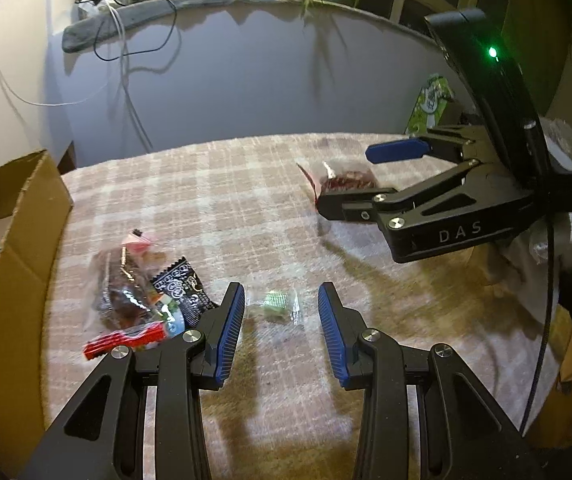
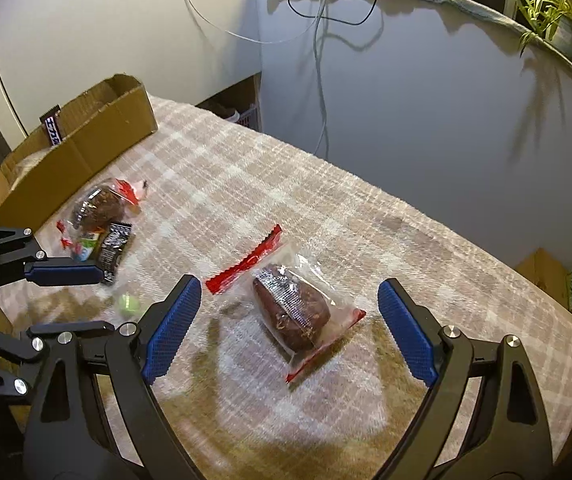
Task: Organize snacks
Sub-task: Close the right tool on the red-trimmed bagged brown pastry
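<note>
Snacks lie scattered on a checked tablecloth (image 2: 270,168), and both claws hover over separate targets, so the picking-up step looks to be in hand. The left gripper (image 1: 281,330) hangs above a small green candy (image 1: 275,303) in clear wrap, its jaws partly apart and empty, the candy lying between their tips on the cloth. The right gripper (image 2: 290,330) has its jaws spread wide around a dark cake (image 2: 292,310) in a clear, red-edged packet, not touching it.

Next, I would guess, each claw must drop onto its snack and close, then carry it to the cardboard box (image 2: 86,148) at the far left edge of the table, where a chocolate bar (image 2: 52,126) already stands.

A pile of wrapped snacks (image 1: 142,292) sits just beside the left claw's outer finger and could get nudged. The candy's loose wrap may slip. Cables (image 2: 318,40) hanging down the wall are well clear.
</note>
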